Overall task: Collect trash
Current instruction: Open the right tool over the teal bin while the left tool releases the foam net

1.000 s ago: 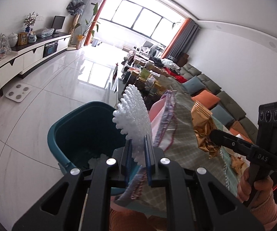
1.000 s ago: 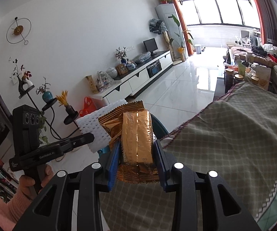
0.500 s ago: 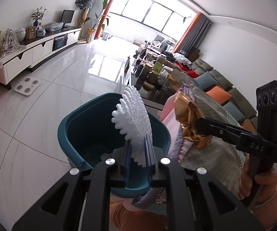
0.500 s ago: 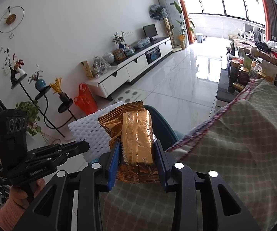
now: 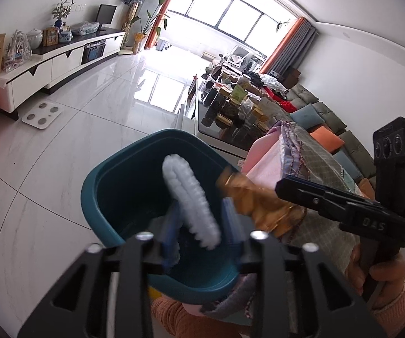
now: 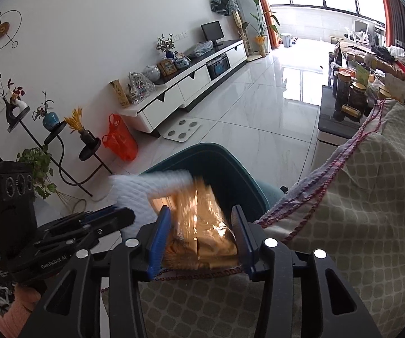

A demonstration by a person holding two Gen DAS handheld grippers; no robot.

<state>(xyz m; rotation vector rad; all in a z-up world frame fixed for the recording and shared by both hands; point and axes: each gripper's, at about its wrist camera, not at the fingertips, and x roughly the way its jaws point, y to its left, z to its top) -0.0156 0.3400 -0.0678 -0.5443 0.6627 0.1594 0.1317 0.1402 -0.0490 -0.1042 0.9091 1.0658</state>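
Observation:
A teal bin (image 5: 101, 186) stands on the floor beside the cloth-covered table; it also shows in the right wrist view (image 6: 230, 166). My left gripper (image 5: 201, 222) is open above the bin. The white foam net (image 5: 191, 200) hangs loose and blurred between its spread fingers, tilting into the bin; it also shows in the right wrist view (image 6: 146, 186). My right gripper (image 6: 202, 233) is open at the table edge by the bin. The gold snack wrapper (image 6: 202, 225) sits blurred between its fingers; it also shows in the left wrist view (image 5: 258, 202).
The checked tablecloth (image 6: 371, 211) covers the table to the right of the bin. A white TV cabinet (image 5: 53, 64) lines the far wall, with a scale (image 5: 42, 114) and a red bag (image 6: 119, 138) on the tiled floor. A cluttered coffee table (image 5: 230, 107) stands behind.
Both grippers have moved over the bin and opened. The foam net has tipped over and is slipping from the left fingers. The gold wrapper has come loose in the right fingers.

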